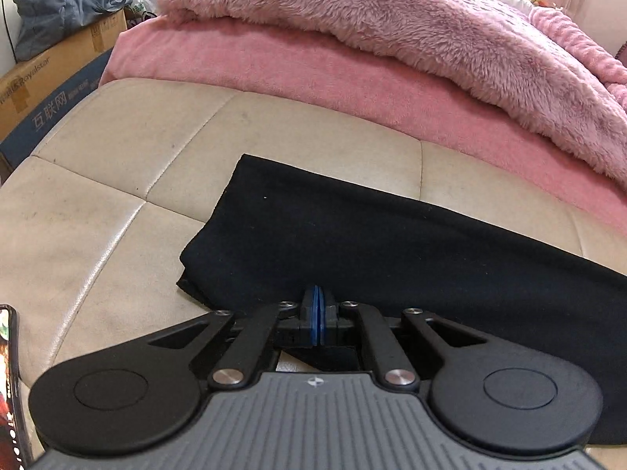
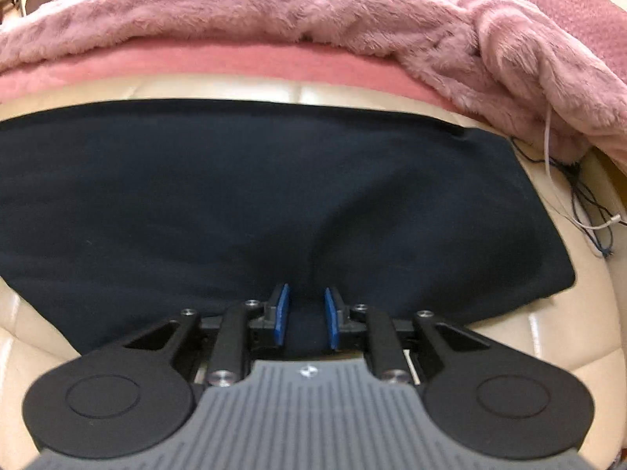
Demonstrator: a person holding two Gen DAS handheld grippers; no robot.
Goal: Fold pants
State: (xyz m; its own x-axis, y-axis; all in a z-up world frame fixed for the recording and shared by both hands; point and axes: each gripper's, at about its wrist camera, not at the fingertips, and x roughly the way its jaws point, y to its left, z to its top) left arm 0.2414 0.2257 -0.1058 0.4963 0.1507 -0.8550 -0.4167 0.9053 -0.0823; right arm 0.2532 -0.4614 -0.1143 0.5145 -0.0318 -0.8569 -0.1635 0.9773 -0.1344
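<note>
Left gripper (image 1: pixel 318 305) pads pressed together, near edge of black pants (image 1: pixel 392 250) just ahead, nothing visibly pinched, right gripper (image 2: pixel 307 305) parted, pants (image 2: pixel 235 196) beneath, unpinched, pink blanket (image 2: pixel 274 19) beyond

1. Pants (image 1: pixel 392 243): dark matt cloth, smooth, fine weave.
2. Surface (image 1: pixel 117 156): cream padded leather-like cover, slight sheen, stitched seams, scuffed.
3. Blanket (image 1: pixel 392 19): mauve-pink long-pile plush, fluffy.
4. Sheet (image 1: pixel 274 66): pink short-nap fleece, matt.
5. Left gripper (image 1: pixel 317 315): matt black plastic, bright metal pins; fingers (image 1: pixel 312 315) with blue rubbery pads.
6. Box (image 1: pixel 58 66): brown cardboard, matt.
</note>
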